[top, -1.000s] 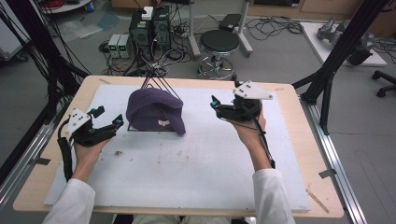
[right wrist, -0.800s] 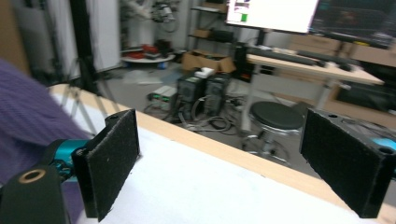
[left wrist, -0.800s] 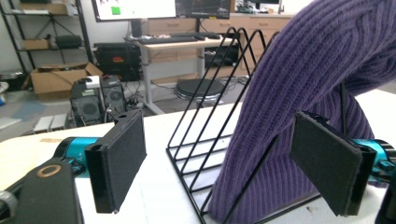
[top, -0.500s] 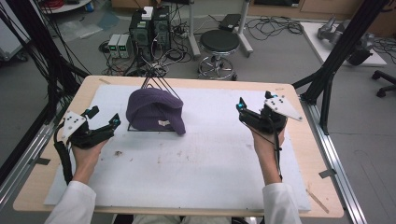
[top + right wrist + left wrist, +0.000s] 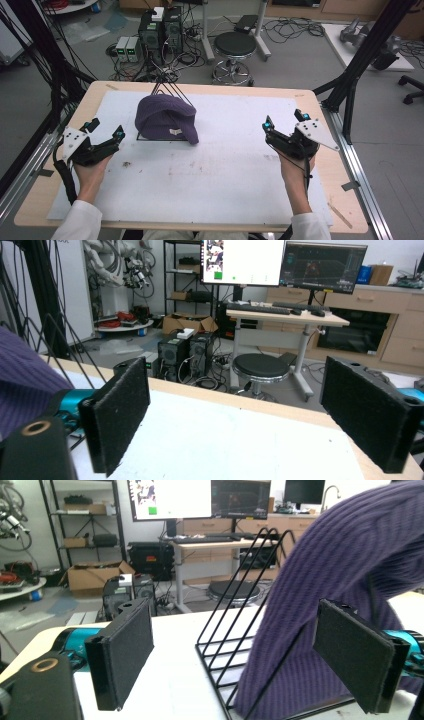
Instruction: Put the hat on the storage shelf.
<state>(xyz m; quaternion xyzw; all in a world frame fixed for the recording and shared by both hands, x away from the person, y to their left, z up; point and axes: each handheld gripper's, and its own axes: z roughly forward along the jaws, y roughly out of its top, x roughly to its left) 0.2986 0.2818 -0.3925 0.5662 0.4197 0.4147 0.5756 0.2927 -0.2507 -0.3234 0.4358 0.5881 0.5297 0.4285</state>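
High view: purple beanie (image 5: 165,120) draped on wire rack (image 5: 167,90); left claw (image 5: 105,136) and right claw (image 5: 284,124) both wide open, empty (approach hat's edge low, avoiding wires).

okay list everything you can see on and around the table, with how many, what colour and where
knit beanie: one, purple, draped over the rack, far left of the mat
wire rack: one, black, under the beanie
mat: one, white, covering the tabletop
table: one, light wood
stool: one, black seat, floor beyond the table
computer towers: two, black, floor beyond the table
left gripper: one, black, open, left of the beanie
right gripper: one, black, open, right side of the mat
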